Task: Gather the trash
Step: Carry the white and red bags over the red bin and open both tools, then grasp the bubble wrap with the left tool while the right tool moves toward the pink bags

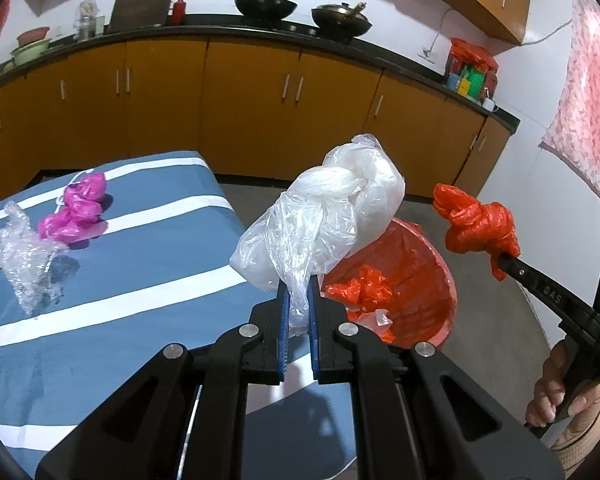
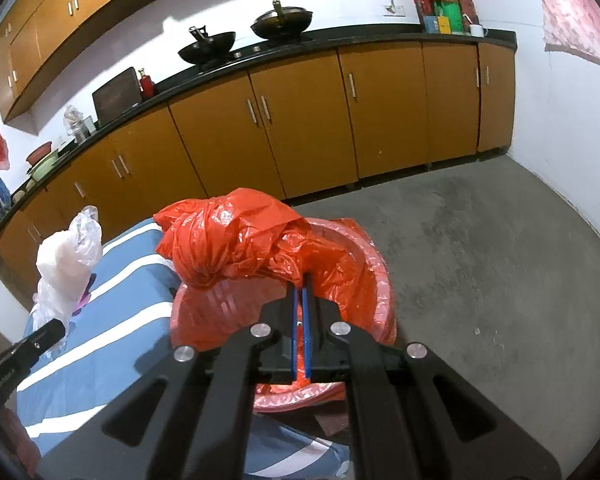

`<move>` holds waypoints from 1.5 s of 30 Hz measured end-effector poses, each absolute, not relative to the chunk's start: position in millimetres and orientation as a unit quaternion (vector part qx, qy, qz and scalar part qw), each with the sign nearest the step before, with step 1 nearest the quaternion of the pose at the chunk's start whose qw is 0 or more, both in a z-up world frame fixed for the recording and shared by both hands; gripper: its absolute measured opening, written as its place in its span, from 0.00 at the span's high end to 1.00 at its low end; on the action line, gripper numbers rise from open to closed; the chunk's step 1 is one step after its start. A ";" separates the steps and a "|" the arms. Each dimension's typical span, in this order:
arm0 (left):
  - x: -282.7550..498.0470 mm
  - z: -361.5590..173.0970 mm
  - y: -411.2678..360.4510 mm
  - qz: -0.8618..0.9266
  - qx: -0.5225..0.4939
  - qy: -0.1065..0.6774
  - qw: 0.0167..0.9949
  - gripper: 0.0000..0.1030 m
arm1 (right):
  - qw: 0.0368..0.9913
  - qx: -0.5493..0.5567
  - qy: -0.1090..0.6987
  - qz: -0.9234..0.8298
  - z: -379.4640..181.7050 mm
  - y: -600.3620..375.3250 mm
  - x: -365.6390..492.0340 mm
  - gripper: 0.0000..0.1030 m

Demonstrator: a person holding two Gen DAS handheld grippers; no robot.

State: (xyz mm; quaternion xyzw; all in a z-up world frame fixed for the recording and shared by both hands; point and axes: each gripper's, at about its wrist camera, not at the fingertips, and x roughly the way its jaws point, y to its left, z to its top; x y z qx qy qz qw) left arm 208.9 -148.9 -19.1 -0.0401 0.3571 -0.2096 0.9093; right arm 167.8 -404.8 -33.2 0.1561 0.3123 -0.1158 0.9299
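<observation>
Left gripper: jaws narrow, pinching the tail of a knotted white bag. The bag rides up and forward of the tips, at the table edge, next to the bin and not clearly over it. Probably staged for the drop.

Right gripper: jaws nearly closed, clamping a knotted red bag. In its own view the bag hangs right over the bin opening, so this one looks ready to release first. The left view shows it high, above the bin's far-right rim.

The bin stands on the floor against the table corner and has a red liner. Inside: crumpled red plastic and a small clear scrap.

Farther back on the table: one pink bag and one clear crumpled wrap, close together near the left side. Neither is picked up yet.

Count: 2 bags in grippers, 2 pieces left on the table, 1 bin.

My read: roughly halfway; next is two releases, then two more pickups.
</observation>
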 end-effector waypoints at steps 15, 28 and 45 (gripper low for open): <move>230.0 -36.9 -203.5 -0.246 -0.023 0.375 0.894 0.92 | 0.923 0.177 0.311 -0.141 -45.5 -425.4 192.5 0.96; 252.8 -58.6 -203.0 -0.227 -0.026 0.395 0.890 0.48 | 0.921 0.194 0.310 -0.133 -54.0 -435.7 209.4 0.61; 236.7 -48.3 -62.4 -0.070 -0.041 0.347 0.934 0.40 | 0.933 0.150 0.320 -0.071 -45.6 -373.1 221.5 0.60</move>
